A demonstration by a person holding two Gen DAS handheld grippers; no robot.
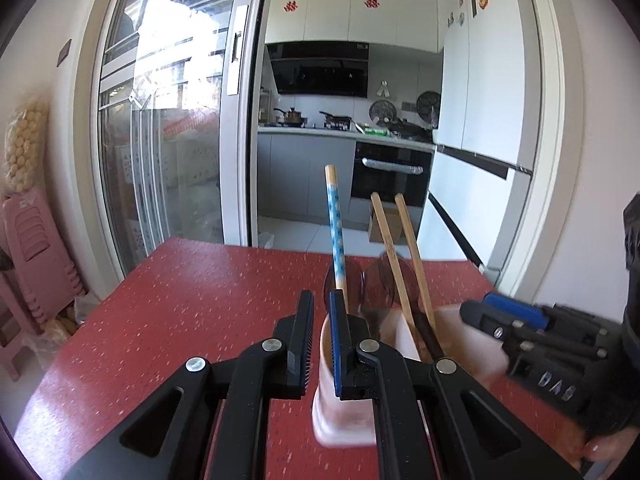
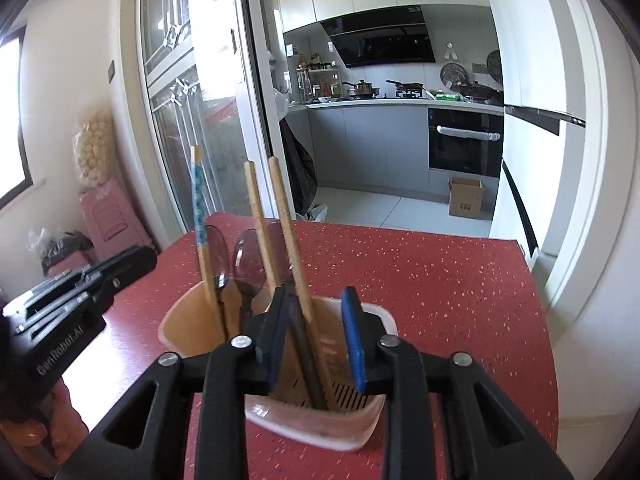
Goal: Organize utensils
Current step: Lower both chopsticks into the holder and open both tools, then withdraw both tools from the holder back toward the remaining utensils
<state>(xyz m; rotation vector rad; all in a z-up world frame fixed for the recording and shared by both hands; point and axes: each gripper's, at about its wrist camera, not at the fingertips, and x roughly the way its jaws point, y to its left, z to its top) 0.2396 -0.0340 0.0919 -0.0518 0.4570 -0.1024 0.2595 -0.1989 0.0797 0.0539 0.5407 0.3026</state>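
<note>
Chopsticks, spoons upright in holder (pinkish) — red table.

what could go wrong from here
The right gripper has its fingers either side of the two plain wooden chopsticks inside the pale pink plastic utensil holder; pulling out at an angle could drag them or tip the holder. The left gripper, close beside the rim, might knock it.
</note>
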